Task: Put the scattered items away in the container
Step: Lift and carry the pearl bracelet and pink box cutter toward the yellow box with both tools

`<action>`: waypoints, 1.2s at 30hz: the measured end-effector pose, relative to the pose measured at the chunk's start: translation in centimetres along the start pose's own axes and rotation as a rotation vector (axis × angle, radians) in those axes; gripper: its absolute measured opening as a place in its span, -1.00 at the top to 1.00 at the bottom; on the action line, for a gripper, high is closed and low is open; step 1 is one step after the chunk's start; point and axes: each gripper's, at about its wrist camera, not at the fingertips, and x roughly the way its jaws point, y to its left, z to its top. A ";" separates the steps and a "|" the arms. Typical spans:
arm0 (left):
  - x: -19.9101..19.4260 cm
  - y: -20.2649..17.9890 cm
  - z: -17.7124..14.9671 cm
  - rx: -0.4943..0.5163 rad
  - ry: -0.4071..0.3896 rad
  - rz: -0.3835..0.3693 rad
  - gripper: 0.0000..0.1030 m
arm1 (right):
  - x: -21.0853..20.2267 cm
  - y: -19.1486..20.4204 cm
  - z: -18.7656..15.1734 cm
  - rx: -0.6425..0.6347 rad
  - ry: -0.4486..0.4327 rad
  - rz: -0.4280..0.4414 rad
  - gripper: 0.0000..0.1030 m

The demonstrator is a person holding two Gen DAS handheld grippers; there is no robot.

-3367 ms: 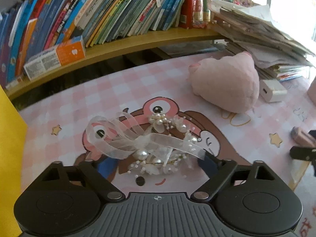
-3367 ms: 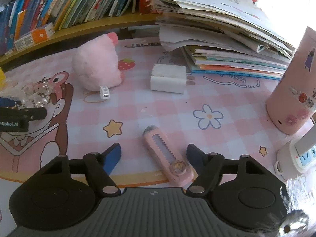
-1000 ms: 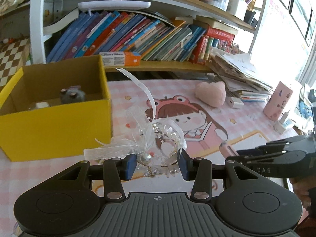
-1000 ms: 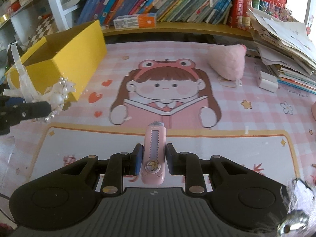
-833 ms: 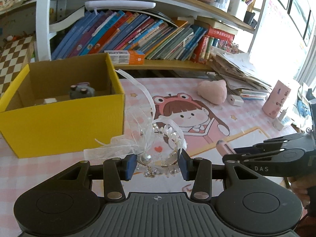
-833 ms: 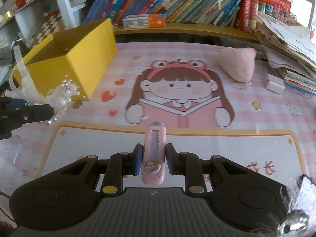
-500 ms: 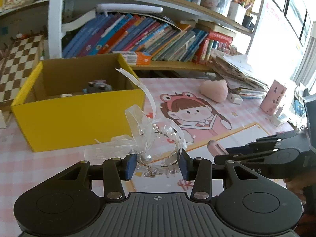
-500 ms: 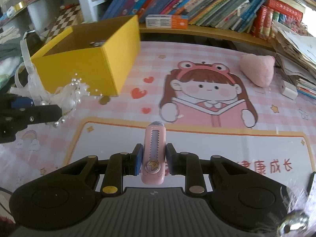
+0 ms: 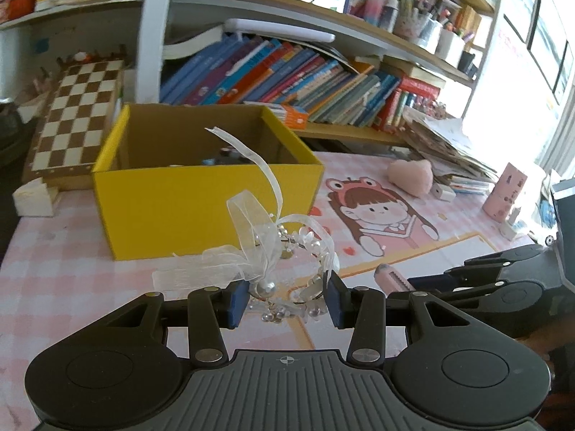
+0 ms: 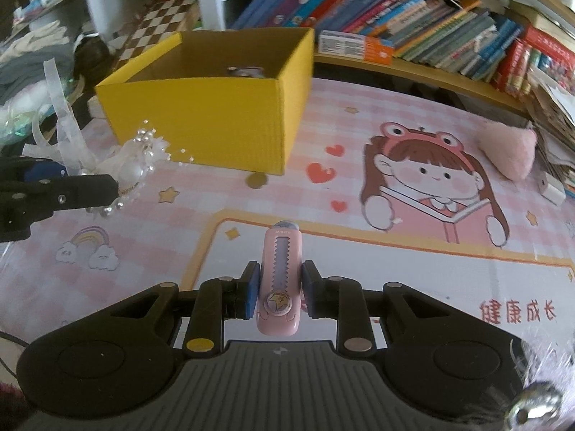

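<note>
One pink cartoon mat [image 10: 413,262] covers desk; bookshelf [image 9: 323,86] behind

Ahead of you the box [image 9: 201,197] stands on the desk mat [image 10: 395,262], with the chessboard [image 9: 75,122] just behind it to the left and the row of books [image 9: 305,86] on the shelf behind it to the right. Your left gripper [image 9: 285,298] carries the pearl headband [image 9: 287,251] in front of the box's near wall, and your right gripper [image 10: 278,289], to its right, carries the utility knife [image 10: 280,276] above the mat. The plush toy [image 10: 510,151] lies far right on the mat, just before the paper stack [image 9: 445,143], and a coin [image 10: 256,180] lies at the box's near corner.
</note>
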 end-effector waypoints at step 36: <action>-0.9 5.0 0.4 -0.103 -0.054 0.064 0.17 | 2.7 4.7 3.2 -0.148 0.010 0.058 0.54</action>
